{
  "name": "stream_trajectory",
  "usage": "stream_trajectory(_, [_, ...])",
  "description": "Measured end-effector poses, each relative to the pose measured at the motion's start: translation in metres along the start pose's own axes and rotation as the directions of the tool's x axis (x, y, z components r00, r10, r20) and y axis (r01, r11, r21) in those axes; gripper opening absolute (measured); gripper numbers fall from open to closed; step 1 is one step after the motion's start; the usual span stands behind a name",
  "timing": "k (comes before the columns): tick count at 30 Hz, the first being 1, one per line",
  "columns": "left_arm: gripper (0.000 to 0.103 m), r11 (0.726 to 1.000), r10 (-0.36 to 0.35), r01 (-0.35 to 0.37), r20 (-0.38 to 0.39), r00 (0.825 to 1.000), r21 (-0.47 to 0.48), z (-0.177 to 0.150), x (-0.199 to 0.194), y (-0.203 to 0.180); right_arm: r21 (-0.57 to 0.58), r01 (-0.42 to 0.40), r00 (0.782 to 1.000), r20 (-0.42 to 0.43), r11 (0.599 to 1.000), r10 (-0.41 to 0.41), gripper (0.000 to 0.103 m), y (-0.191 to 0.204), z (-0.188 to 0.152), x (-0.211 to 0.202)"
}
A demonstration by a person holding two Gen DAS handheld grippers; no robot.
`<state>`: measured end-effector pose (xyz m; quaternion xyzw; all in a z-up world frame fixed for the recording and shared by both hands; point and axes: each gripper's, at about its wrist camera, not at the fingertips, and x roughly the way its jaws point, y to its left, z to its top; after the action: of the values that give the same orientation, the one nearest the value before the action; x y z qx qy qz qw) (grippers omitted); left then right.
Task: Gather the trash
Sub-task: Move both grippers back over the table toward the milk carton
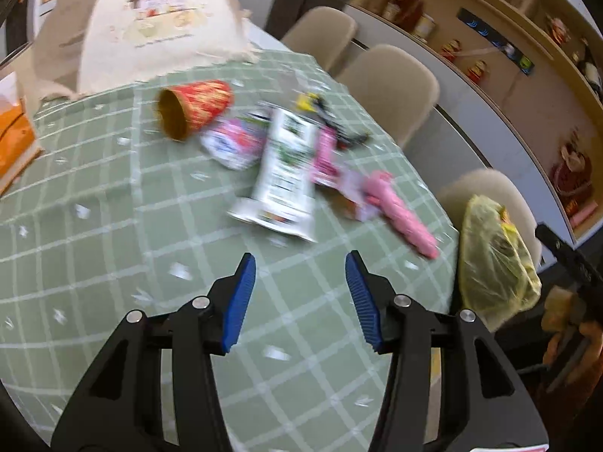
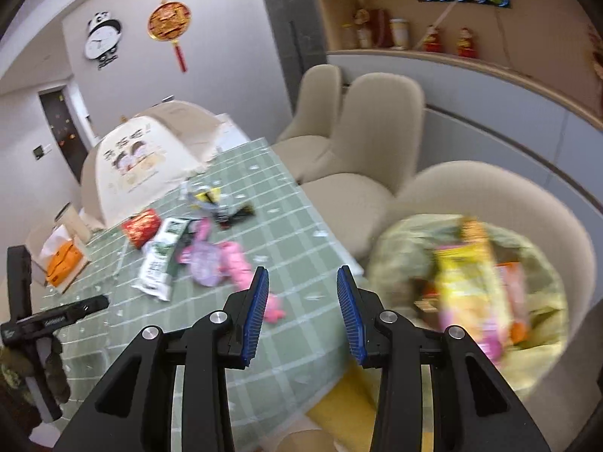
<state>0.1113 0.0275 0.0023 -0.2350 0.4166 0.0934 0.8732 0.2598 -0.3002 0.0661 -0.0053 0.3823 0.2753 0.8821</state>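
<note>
Trash lies in a loose heap on the green checked tablecloth [image 1: 113, 226]: a tipped red paper cup [image 1: 196, 107], a white pouch [image 1: 284, 173], pink wrappers [image 1: 399, 207] and a black and yellow wrapper [image 1: 316, 103]. My left gripper [image 1: 300, 260] hovers open over the cloth just short of the white pouch, with nothing between its blue pads. My right gripper [image 2: 303, 275] is open and empty above the table's right edge. To its right, a yellow trash bag [image 2: 399, 248] holding wrappers sits on a beige chair. The heap [image 2: 211, 256] is ahead and to the left of it.
A cloth food cover [image 1: 162, 26] stands at the table's far end and an orange box [image 1: 15, 132] at the left. Beige chairs [image 2: 377, 113] line the right side, below wall shelves with figurines [image 2: 433, 39]. The left tool's body [image 2: 56, 316] shows at the right wrist view's left edge.
</note>
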Motion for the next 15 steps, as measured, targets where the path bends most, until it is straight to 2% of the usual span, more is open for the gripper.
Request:
stream_trajectory(3, [0.048,1.000,0.017,-0.016,0.010,1.000,-0.025,0.012,-0.002,0.037,-0.016,-0.039,0.999,-0.032,0.999,0.039,0.044,0.037,-0.003,0.023])
stream_trajectory(7, [0.048,1.000,0.015,-0.015,0.018,1.000,-0.004,0.026,-0.004,0.070,-0.091,-0.074,0.993,-0.103,0.993,0.065,0.044,0.086,-0.010,0.057])
stream_trajectory(13, [0.049,1.000,-0.009,0.007,0.061,0.998,0.026,0.055,-0.001,0.095,-0.173,-0.099,0.987,-0.142,0.980,0.074,0.045,0.133,-0.013,0.093])
stream_trajectory(15, [0.051,0.999,-0.027,0.026,0.063,0.998,0.020,0.063,0.003,0.100,-0.218,-0.076,0.985,-0.168,0.973,0.039,0.045,0.140,-0.013,0.109])
